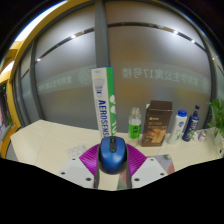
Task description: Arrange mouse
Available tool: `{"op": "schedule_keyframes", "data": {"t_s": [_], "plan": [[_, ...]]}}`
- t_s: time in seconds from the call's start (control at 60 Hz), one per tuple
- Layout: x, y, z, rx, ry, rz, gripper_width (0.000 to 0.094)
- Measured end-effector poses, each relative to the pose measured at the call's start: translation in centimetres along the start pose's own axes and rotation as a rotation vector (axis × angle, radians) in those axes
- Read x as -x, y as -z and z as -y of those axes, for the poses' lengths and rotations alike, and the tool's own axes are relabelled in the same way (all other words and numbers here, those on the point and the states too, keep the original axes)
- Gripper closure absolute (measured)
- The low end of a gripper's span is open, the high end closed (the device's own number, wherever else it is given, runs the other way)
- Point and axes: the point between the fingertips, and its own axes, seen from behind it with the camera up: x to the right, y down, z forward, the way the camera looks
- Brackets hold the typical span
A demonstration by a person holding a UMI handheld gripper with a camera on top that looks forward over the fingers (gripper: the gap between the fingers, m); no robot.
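A blue computer mouse (111, 152) with a dark scroll wheel sits between my two fingers, its sides pressed by the purple pads (89, 157). My gripper (111, 160) is shut on the mouse and holds it above the pale tabletop (50, 145). The mouse's rear end is hidden between the fingers.
Beyond the mouse stand a tall white and green tube box (103, 102), a small clear bottle (135, 123), a brown box (157, 123), a white bottle (181, 125), a dark bottle (194, 120) and a green plant (217, 116). A glass wall is behind.
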Motion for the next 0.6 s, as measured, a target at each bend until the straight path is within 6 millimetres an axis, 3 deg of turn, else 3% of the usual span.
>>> {"op": "schedule_keyframes", "data": {"t_s": [0.067, 0.117, 0.217, 0.367, 0.467, 0.517, 0.567, 0.6], "plan": [[-5.8, -2.1, -1.7, 0.048, -0.021, -0.051, 0.0571], [-9.6, -3.9, -4.3, 0.106, -0.027, -0.087, 0.0571], [-14.4, -6.6, -10.7, 0.224, -0.021, -0.112, 0.0571], [-16.7, -8.4, -16.1, 0.324, -0.013, -0.110, 0.0527], [-16.7, -8.5, -17.8, 0.360, -0.015, -0.090, 0.0428], [-16.7, -8.0, -17.6, 0.358, -0.013, -0.094, 0.0312], [-16.7, -7.3, -17.2, 0.351, -0.001, -0.097, 0.0100], [-16.6, -6.7, -16.7, 0.342, 0.005, -0.101, 0.0102]]}}
